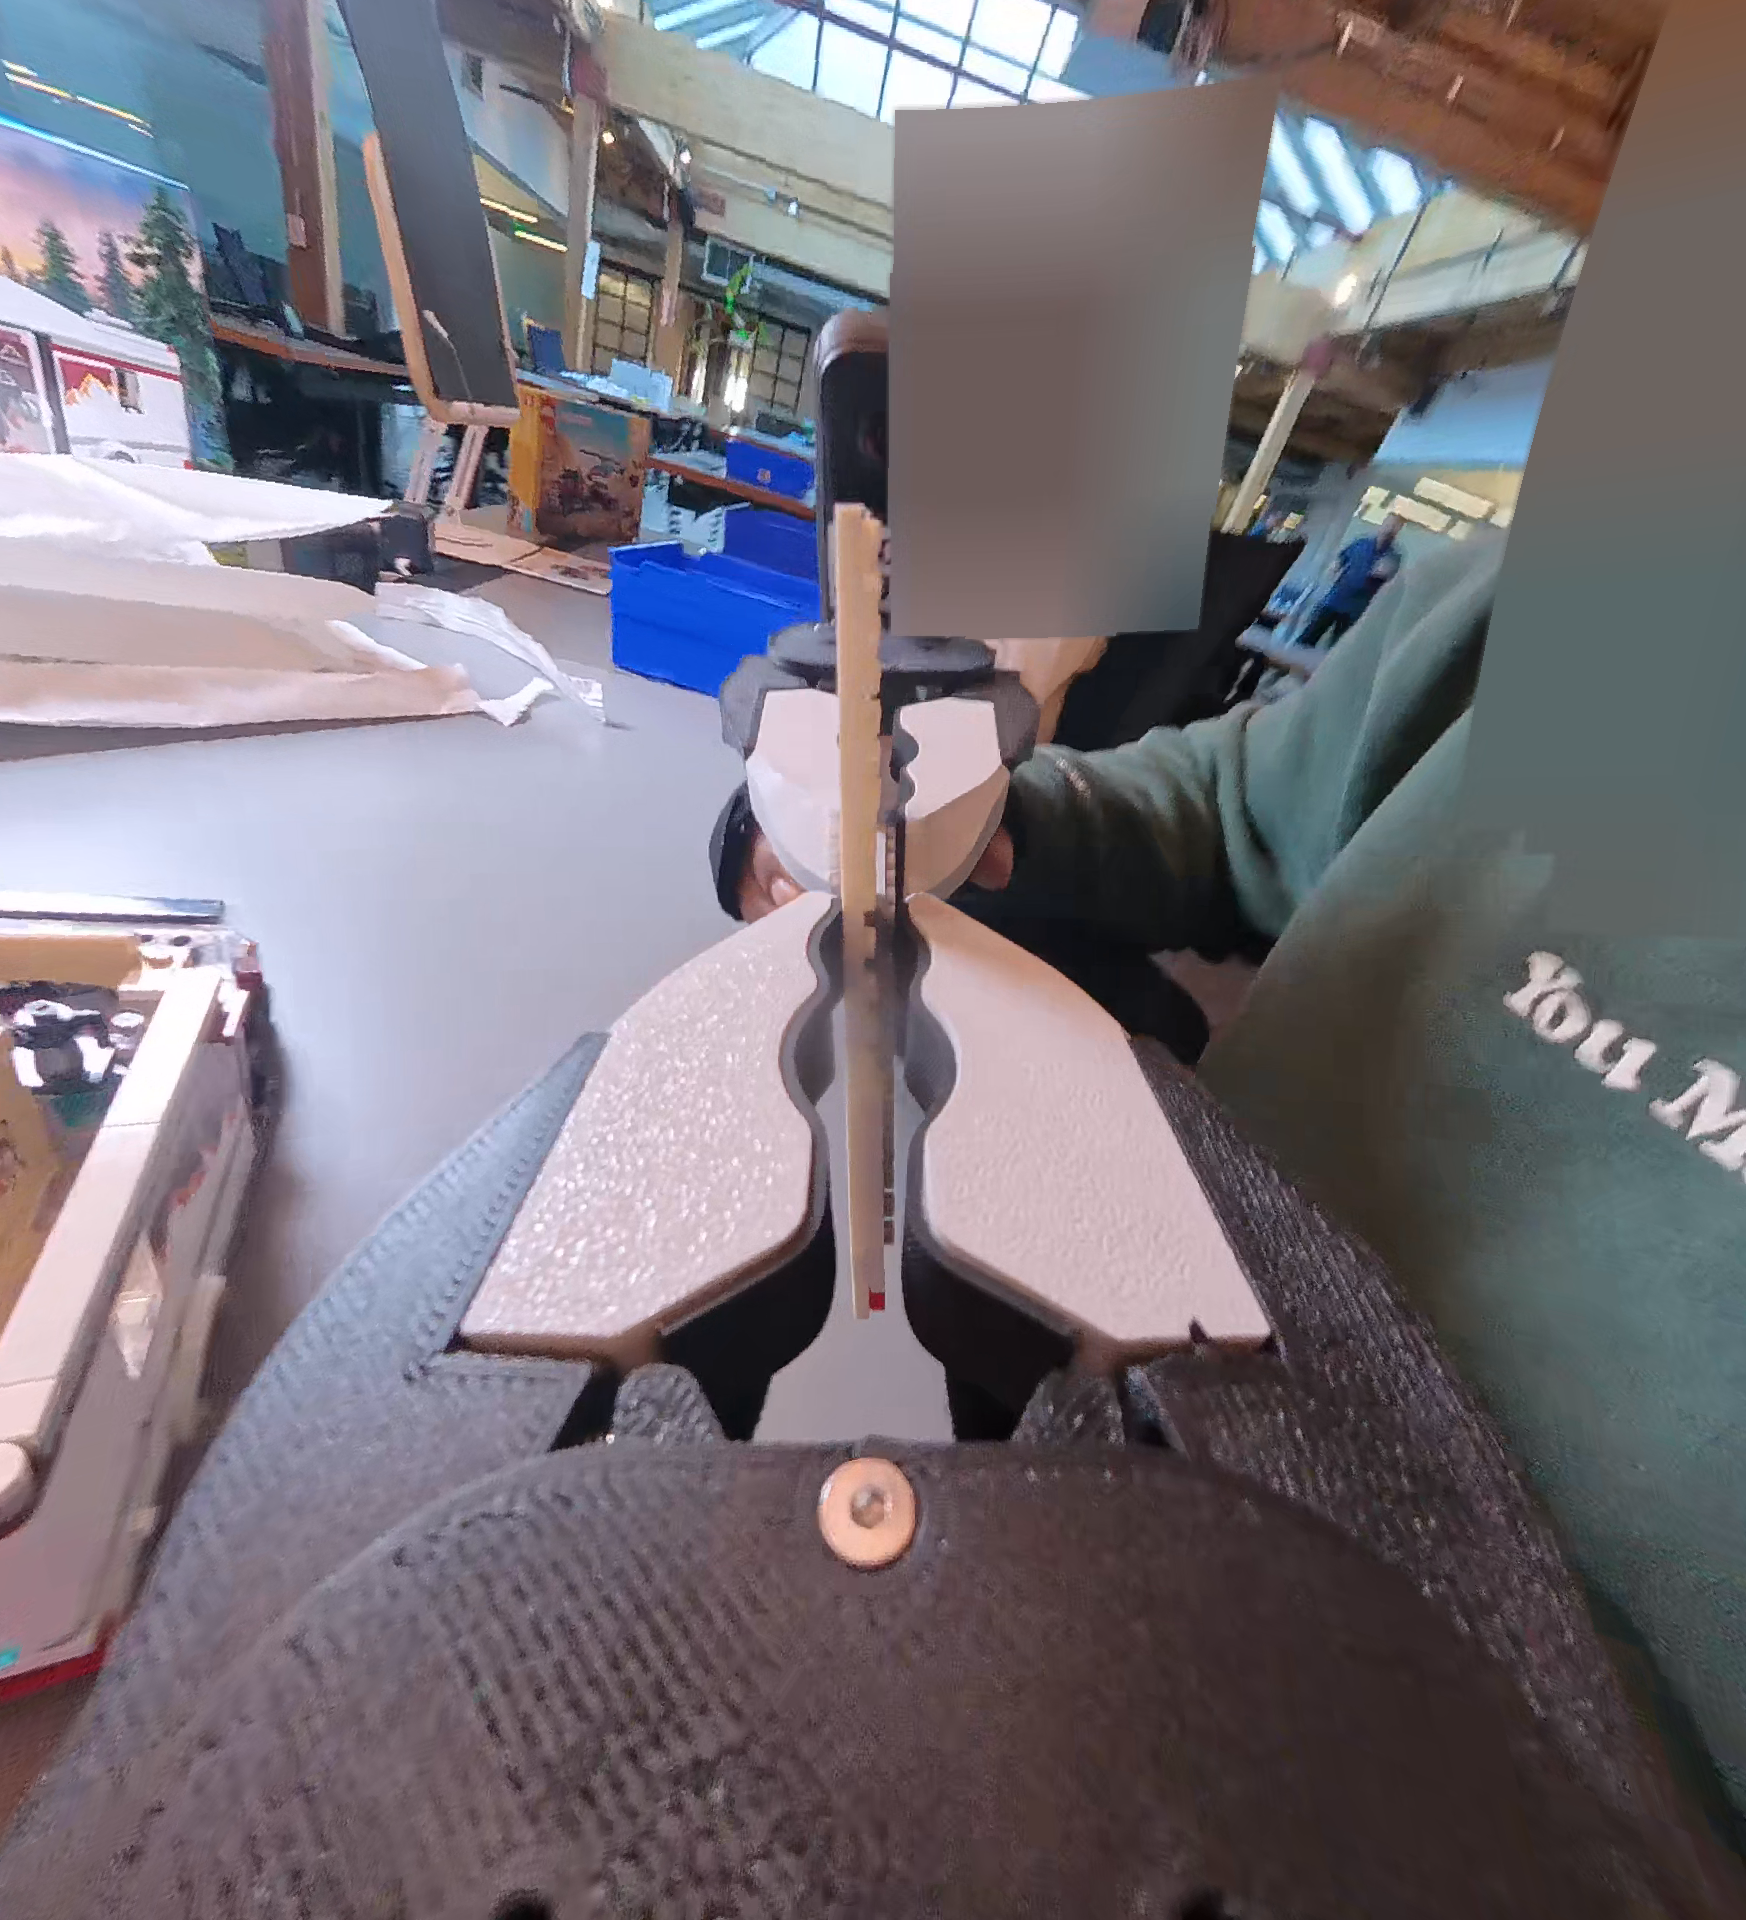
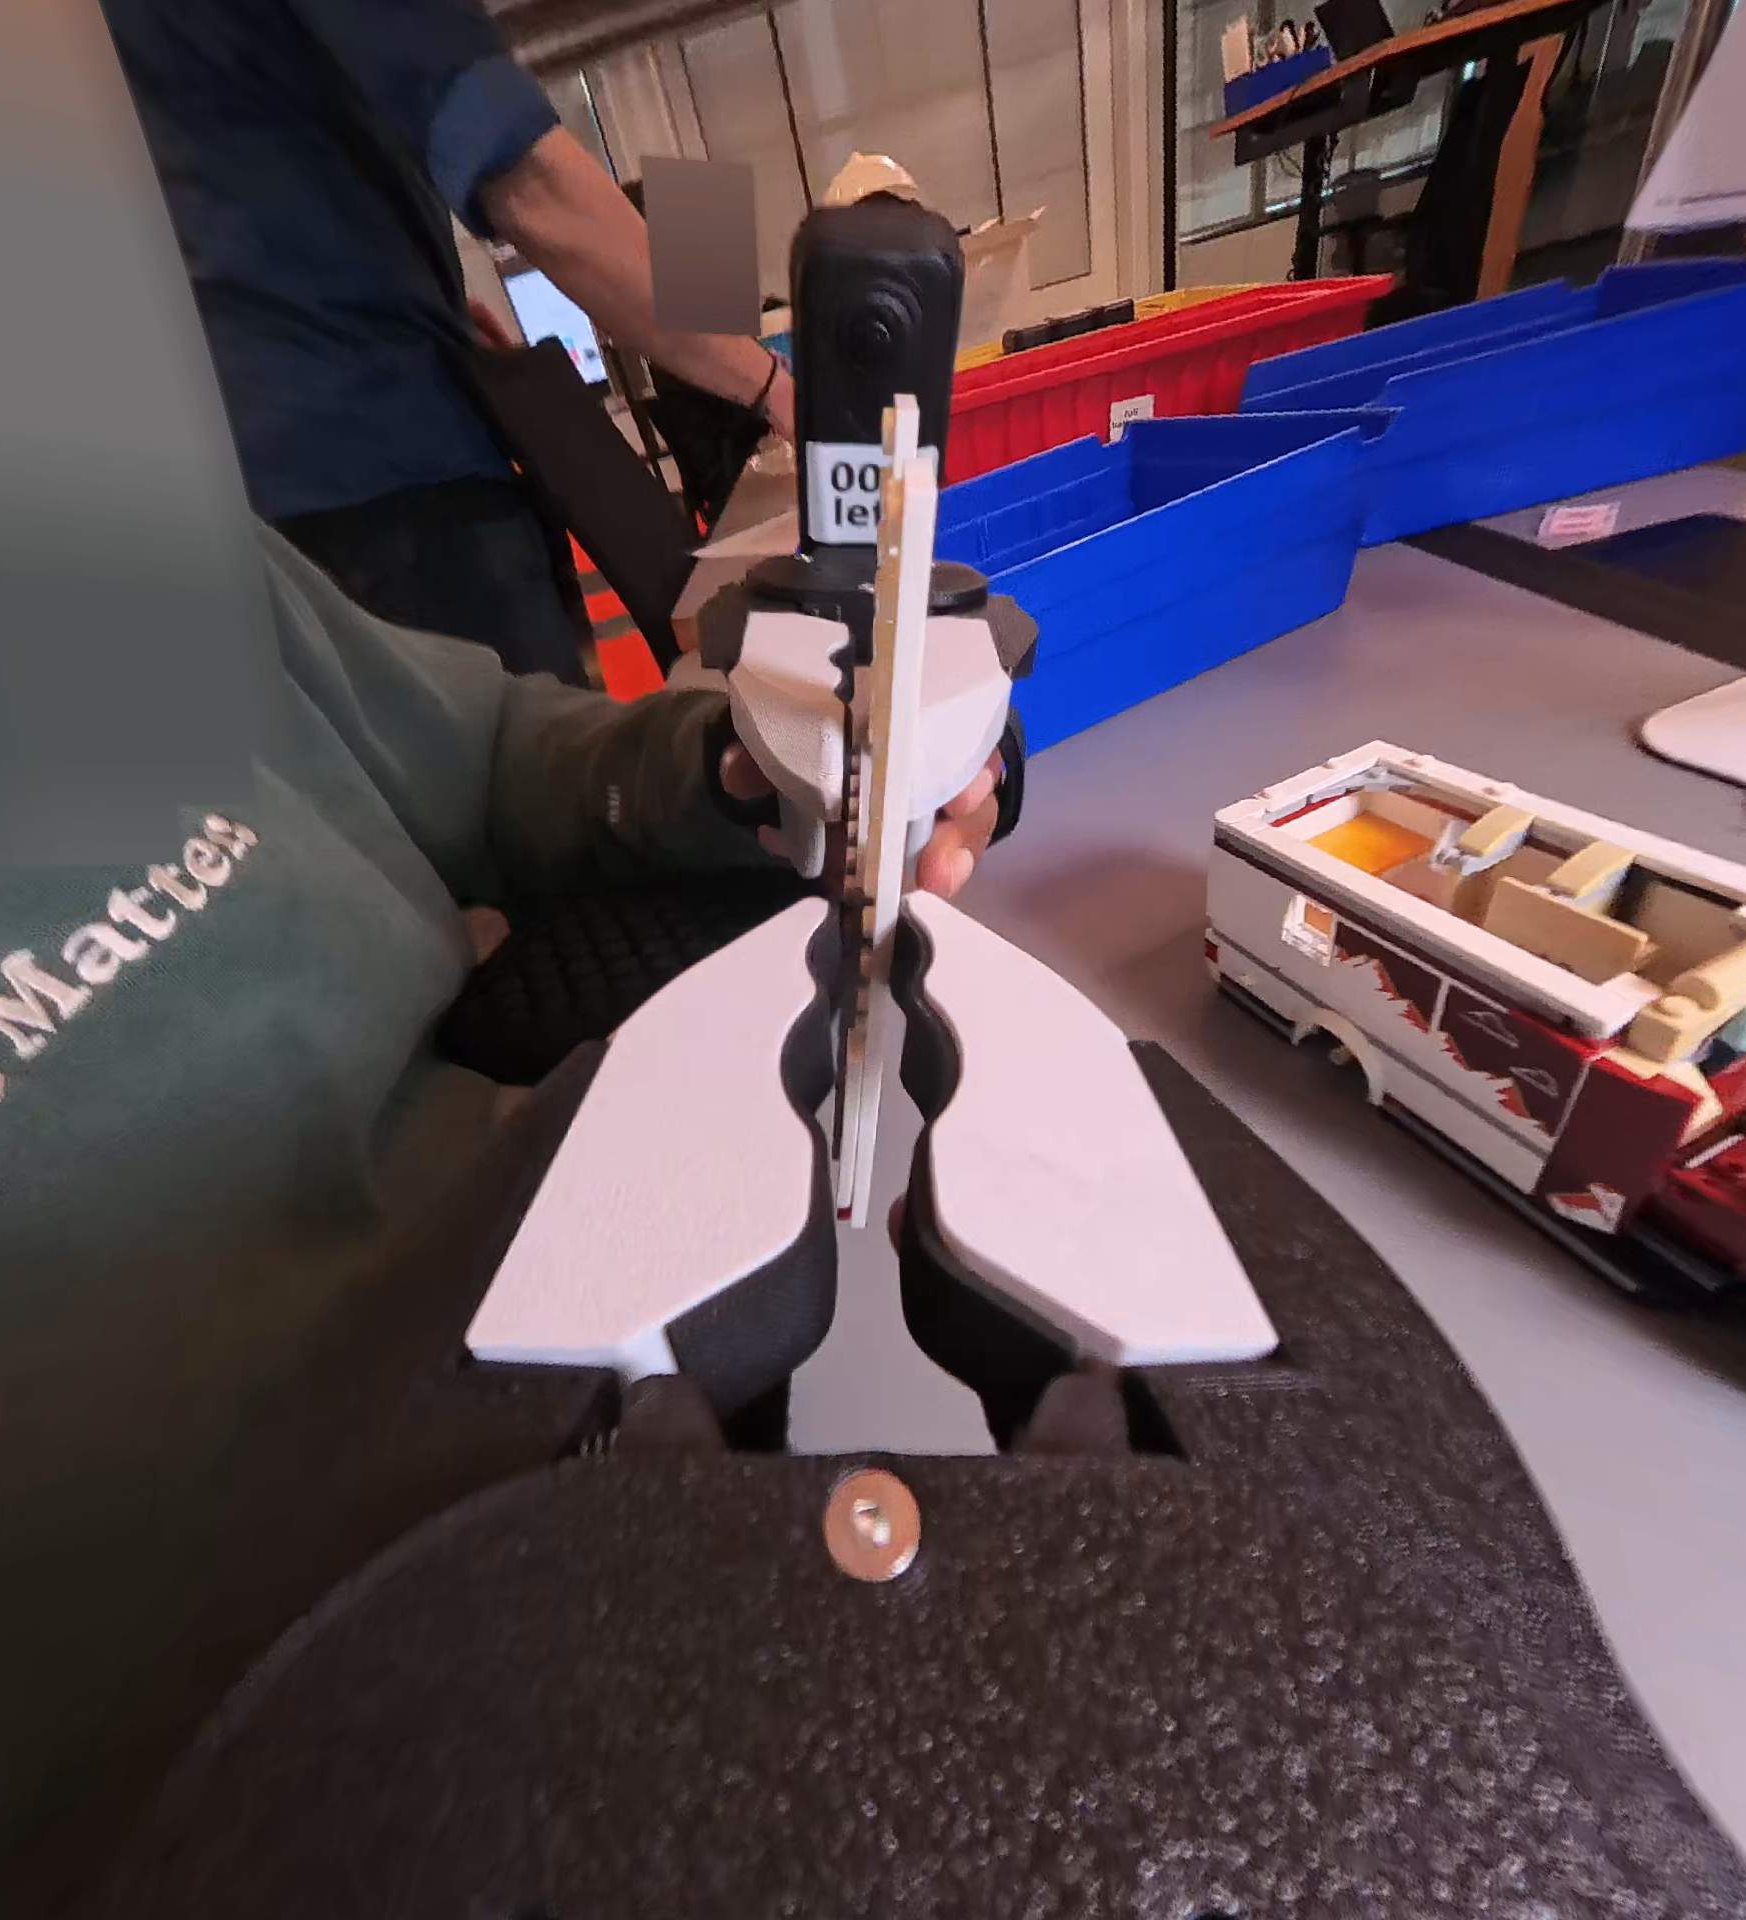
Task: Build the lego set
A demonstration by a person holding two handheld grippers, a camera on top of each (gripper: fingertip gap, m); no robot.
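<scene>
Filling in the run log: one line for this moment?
left hand-held gripper: shut on flat brick panel | right hand-held gripper: shut on same panel | toy camper van: on table

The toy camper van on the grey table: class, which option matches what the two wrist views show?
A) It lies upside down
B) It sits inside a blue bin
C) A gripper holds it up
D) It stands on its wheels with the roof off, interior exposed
D: the toy camper van stands upright on the grey table, seats showing through its open top.
</scene>
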